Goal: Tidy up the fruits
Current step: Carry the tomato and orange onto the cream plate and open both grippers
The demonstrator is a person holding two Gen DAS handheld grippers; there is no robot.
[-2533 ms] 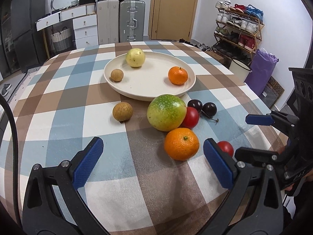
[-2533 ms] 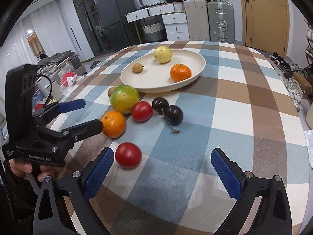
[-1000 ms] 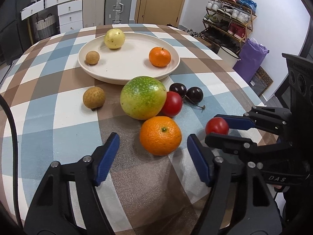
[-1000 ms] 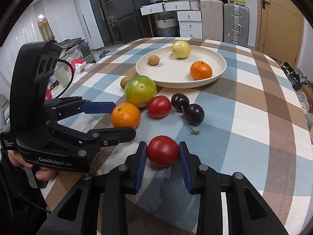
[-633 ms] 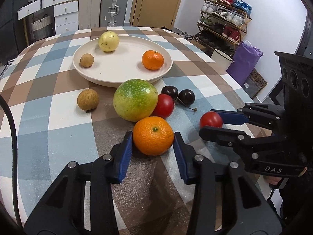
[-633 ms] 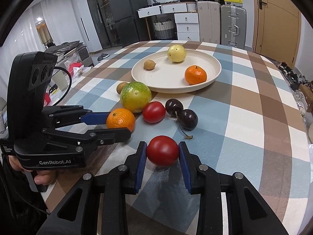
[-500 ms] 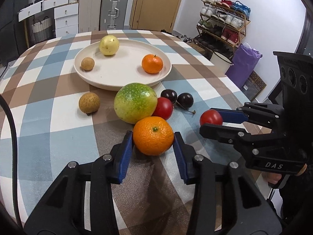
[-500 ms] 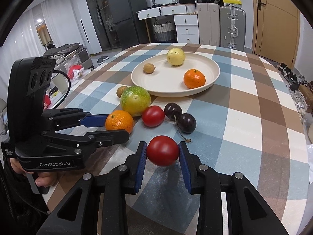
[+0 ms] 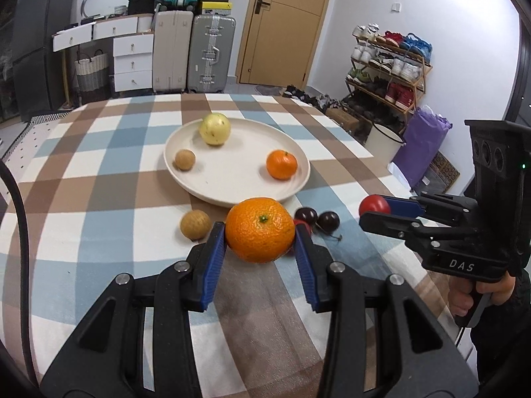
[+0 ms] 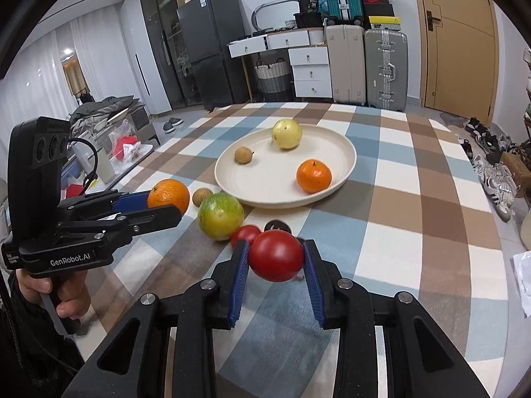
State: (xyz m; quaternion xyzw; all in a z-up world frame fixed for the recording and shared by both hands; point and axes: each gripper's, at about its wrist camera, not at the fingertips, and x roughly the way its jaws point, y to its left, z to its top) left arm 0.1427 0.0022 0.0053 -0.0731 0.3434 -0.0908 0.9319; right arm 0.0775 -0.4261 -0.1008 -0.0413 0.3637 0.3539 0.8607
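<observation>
My left gripper (image 9: 261, 243) has its blue pads clamped on the big orange (image 9: 260, 230), one pad on each flank, and the fruit sits clear of the checked cloth on the bench (image 9: 99, 219). In the right wrist view that same orange (image 10: 168, 196) shows at the tip of the left tool, above the cloth.

My right gripper (image 10: 275, 261) is closed narrow on the red tomato (image 10: 276, 255), pads pressing both sides, tomato off the cloth. From the left camera I see it as a small red ball (image 9: 374, 204) at the end of the other tool, with a hand (image 9: 478, 295) wrapped on the handle.

Ahead lies the cream plate (image 10: 265, 195). On it are a pale yellow fruit (image 10: 286, 133) at the far side, a small brown fruit (image 10: 243, 155) to its left and a small mandarin (image 10: 314, 176) near the right rim, all well apart from one another.

On the cloth in front of the plate: a green-and-yellow fruit (image 10: 220, 215), a second red tomato (image 10: 245, 232) just beside it, a brown round fruit (image 10: 201, 195) behind it near the plate's rim, and dark cherries (image 9: 317, 218), partly hidden behind my held tomato in the right view.
</observation>
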